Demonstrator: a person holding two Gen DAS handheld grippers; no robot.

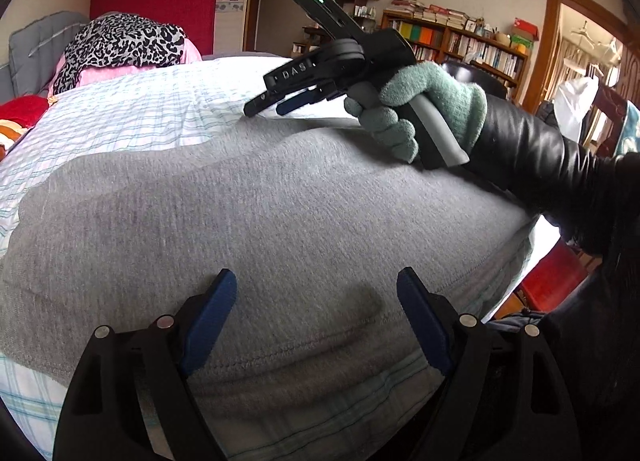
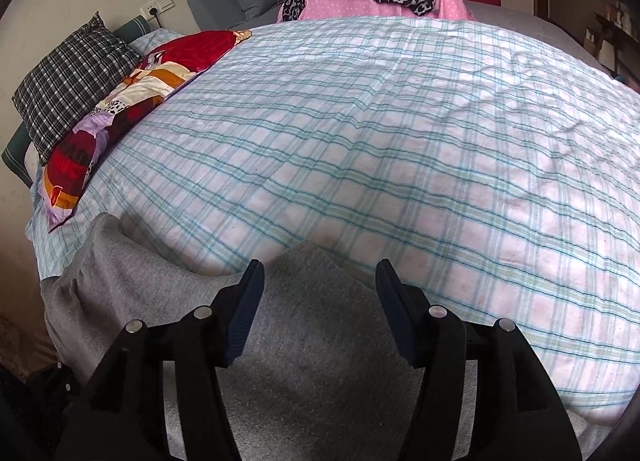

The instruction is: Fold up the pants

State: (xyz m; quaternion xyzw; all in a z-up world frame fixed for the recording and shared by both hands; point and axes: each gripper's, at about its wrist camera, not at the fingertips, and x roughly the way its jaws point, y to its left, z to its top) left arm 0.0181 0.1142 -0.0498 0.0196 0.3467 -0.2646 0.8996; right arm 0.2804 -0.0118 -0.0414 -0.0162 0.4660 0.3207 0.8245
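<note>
Hovering open over grey knit pants (image 1: 280, 213), both tools, left tool (image 1: 316, 325) and right tool (image 2: 318, 309), hold nothing; a shallow pinch risks snagging the checked bedsheet (image 2: 400, 133).

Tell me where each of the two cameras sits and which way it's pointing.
Left wrist: on the left gripper, facing across the grey pants toward a bookshelf; shows its own fingers, plus the gloved right hand holding the right gripper.
Right wrist: on the right gripper, looking down over the pants' edge and plaid sheet; only its own fingers show.
Shared: pants, sheet, leopard-print cloth.
</note>
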